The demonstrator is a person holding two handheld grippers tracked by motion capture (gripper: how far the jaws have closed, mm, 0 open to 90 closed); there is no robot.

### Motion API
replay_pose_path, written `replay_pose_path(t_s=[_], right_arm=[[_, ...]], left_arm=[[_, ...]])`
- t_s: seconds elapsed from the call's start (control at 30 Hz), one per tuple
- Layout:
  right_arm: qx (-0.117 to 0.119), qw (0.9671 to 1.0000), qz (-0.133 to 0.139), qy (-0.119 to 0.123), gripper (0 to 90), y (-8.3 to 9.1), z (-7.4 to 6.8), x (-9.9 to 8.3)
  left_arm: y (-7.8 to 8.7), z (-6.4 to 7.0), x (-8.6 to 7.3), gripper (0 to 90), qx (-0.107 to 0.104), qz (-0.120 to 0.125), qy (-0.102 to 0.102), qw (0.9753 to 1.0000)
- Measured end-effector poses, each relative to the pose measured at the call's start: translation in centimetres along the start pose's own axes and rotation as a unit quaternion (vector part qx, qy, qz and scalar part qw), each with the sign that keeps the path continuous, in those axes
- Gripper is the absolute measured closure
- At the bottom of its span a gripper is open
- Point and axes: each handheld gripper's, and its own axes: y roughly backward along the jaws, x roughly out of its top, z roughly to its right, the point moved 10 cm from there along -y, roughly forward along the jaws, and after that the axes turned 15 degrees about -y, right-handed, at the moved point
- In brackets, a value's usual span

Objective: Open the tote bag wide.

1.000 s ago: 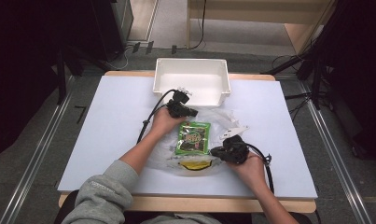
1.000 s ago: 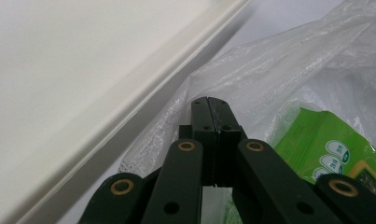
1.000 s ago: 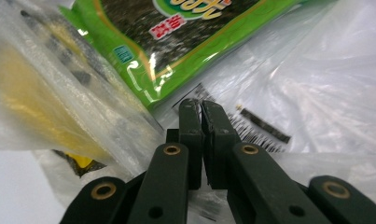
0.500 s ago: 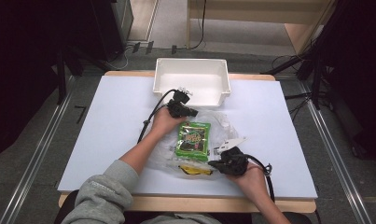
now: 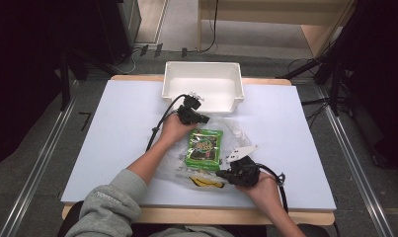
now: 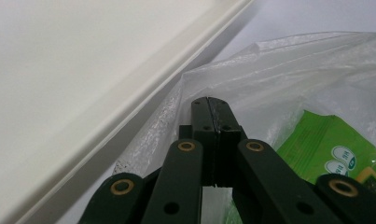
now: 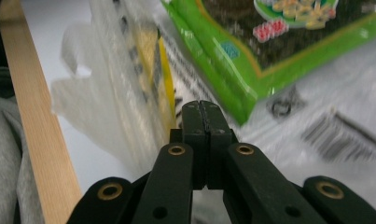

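A clear plastic bag [image 5: 236,129] lies on the white table, with a green snack packet [image 5: 205,148] and a yellow-printed packet [image 5: 206,181] inside it. My left gripper [image 5: 192,115] is at the bag's far edge, just in front of the white bin [image 5: 201,79]. In the left gripper view its jaws [image 6: 209,106] are shut on the bag's film [image 6: 288,70], with the green packet [image 6: 335,144] to the right. My right gripper [image 5: 238,174] is at the bag's near right end. Its jaws [image 7: 204,111] are shut on the film [image 7: 97,102] beside the yellow packet [image 7: 157,60] and the green packet [image 7: 279,42].
The bin's rim [image 6: 143,93] runs close along the left gripper's jaws. The table's wooden front edge [image 7: 31,140] and a grey sleeve [image 7: 1,154] lie near the right gripper. The white tabletop [image 5: 117,128] spreads wide to the left and right.
My right gripper has moved toward the table's front edge and slightly left, and the yellow packet's end of the bag came with it. The left gripper has stayed in place.
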Motion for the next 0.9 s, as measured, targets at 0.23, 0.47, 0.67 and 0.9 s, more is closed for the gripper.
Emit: replay_pose_path(t_s=[0.23, 0.47, 0.67, 0.9], right_arm=[[0.007, 0.9998, 0.011, 0.012, 90.0, -0.2, 0.1, 2.6], [0.024, 0.9995, 0.016, 0.017, 90.0, -1.1, -0.3, 5.1], [0.043, 0.9983, -0.010, 0.037, 90.0, -3.5, -1.7, 4.8], [0.060, 0.9970, -0.023, 0.042, 90.0, -4.7, -2.7, 3.9]], left_arm=[[0.0, 0.0, 0.0, 90.0, 0.004, -0.003, -0.001, 1.0000], [0.0, 0.1, 0.1, 90.0, 0.004, -0.003, 0.000, 1.0000], [0.0, 0.1, 0.0, 90.0, 0.003, -0.002, -0.001, 1.0000], [0.0, 0.1, 0.0, 90.0, 0.005, -0.002, 0.000, 1.0000]])
